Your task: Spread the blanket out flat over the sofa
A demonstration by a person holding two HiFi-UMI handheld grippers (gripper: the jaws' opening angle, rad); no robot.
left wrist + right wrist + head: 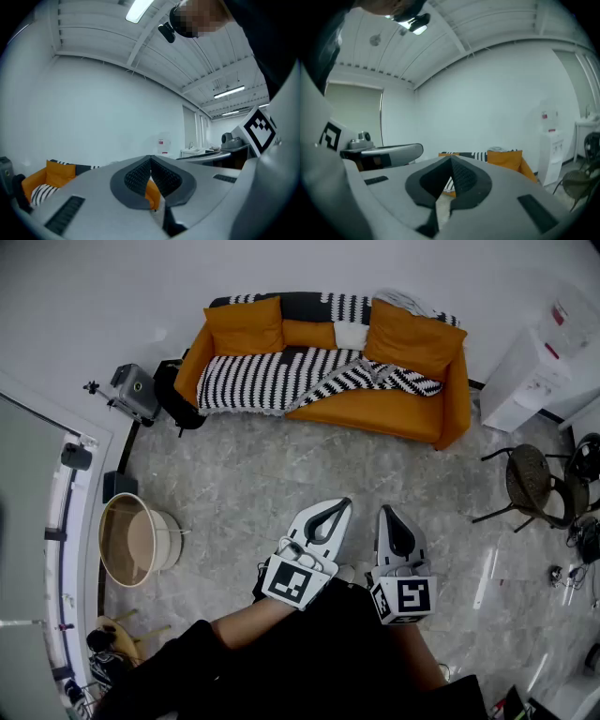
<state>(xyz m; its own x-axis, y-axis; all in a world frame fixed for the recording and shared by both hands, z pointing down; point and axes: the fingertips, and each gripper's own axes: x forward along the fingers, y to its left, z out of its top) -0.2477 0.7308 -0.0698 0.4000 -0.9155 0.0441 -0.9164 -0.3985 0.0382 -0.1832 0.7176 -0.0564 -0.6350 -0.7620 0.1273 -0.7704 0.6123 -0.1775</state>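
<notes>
An orange sofa stands against the far wall. A black-and-white striped blanket lies over its seat and backrest, rumpled and folded over toward the right. Two orange cushions lean on the backrest. My left gripper and right gripper are side by side over the floor, well short of the sofa. Both are shut and hold nothing. The left gripper view shows its shut jaw tips with the sofa low at left. The right gripper view shows shut tips and the sofa beyond.
A round wooden tub sits on the marble floor at left. A camera device and a black bag stand beside the sofa's left end. A white cabinet and a dark chair are at right.
</notes>
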